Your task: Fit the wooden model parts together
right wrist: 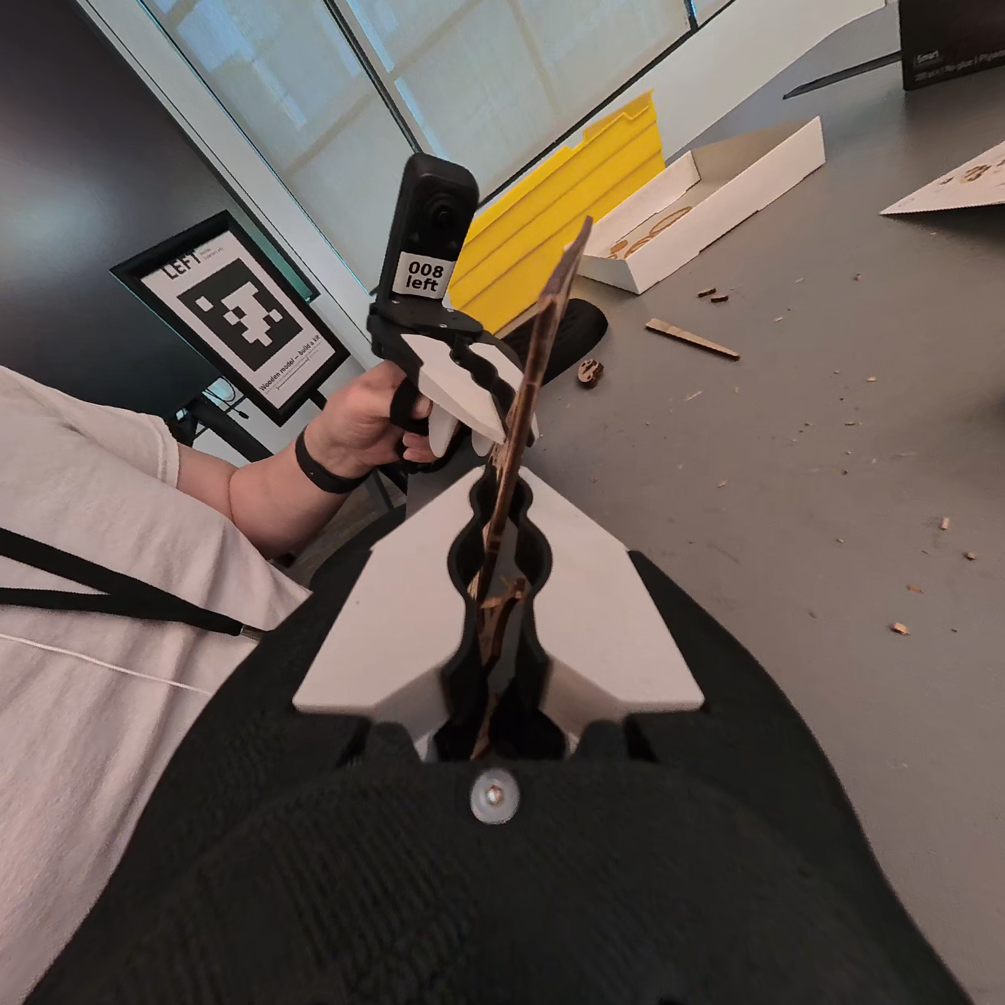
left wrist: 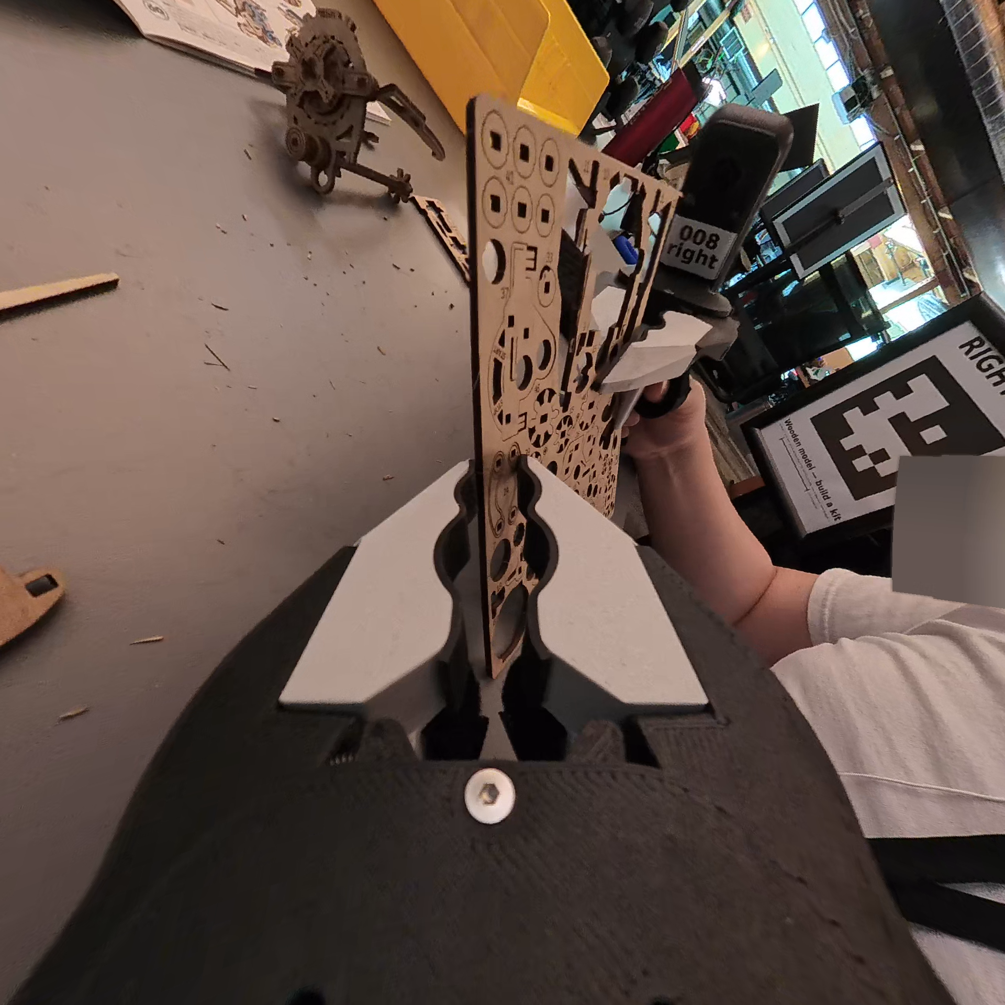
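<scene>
A laser-cut wooden parts sheet [left wrist: 522, 244] is held upright in the air between both grippers. My left gripper [left wrist: 497, 467] is shut on its near lower edge. My right gripper [left wrist: 625, 375] grips the sheet's far edge. In the right wrist view the sheet [right wrist: 544, 337] shows edge-on, clamped in my right gripper [right wrist: 500, 484], with the left gripper [right wrist: 506, 429] shut on it farther along. A partly built dark wooden model [left wrist: 332, 109] with gears stands on the grey table [left wrist: 217, 380] at the back left.
Yellow bins [left wrist: 489, 54] and an open booklet [left wrist: 217, 27] lie at the table's back. A wood strip [left wrist: 54, 293], a loose wooden part [left wrist: 27, 598] and wood chips lie on the left. A white box [right wrist: 707, 217] with parts and a small gear [right wrist: 590, 372] sit nearby. The gap from one gripper's tips to the other's is roughly 6 cm. My right tips are roughly 15 cm from the partly built dark wooden model [left wrist: 332, 109].
</scene>
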The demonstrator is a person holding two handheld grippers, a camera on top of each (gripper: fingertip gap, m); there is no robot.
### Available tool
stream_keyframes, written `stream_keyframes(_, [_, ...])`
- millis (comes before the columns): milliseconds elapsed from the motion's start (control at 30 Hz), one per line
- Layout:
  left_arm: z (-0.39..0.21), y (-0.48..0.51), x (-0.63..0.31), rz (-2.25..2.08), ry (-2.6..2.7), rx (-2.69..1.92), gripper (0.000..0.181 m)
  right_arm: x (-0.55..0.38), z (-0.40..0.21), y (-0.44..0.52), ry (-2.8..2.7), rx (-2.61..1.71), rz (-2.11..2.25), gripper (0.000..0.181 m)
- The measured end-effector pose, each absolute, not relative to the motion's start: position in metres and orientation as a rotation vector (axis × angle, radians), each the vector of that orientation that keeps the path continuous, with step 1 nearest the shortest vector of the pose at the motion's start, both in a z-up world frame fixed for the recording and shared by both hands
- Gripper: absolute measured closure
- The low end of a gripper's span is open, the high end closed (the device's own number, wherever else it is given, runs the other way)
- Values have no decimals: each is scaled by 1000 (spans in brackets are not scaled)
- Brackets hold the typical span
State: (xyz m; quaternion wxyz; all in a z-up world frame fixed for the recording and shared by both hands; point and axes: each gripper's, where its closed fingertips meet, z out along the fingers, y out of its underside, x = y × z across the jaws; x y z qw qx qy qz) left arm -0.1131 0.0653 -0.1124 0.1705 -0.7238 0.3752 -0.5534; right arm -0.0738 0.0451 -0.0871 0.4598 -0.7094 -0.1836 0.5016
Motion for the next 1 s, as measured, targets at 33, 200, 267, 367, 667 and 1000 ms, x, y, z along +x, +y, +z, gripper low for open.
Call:
stream_keyframes(33, [-113,66,-113,-1566,1066,-2056,169,-74,-87,45,-455,-1746,1229,179])
stream_keyframes(200, [-114,66,-113,-1546,1065,-2063,169,-74,-88,46,-449,-1751,1230,179])
stream_keyframes(267, [-114,67,-113,-1507,1079,-2064,169,-73,-88,46,-446,-1754,1226,179])
stream_keyframes(367, [-104,65,-112,-1541,1089,-1966,169,-70,-83,46,-414,-1719,1306,180])
stream_keyframes(667, [-112,53,-118,-1626,1117,-1997,170,-66,-81,51,-347,-1702,1385,180])
stream_keyframes(1000, [-114,61,-117,-1480,1210,-2001,169,-70,-88,50,-370,-1758,1380,180])
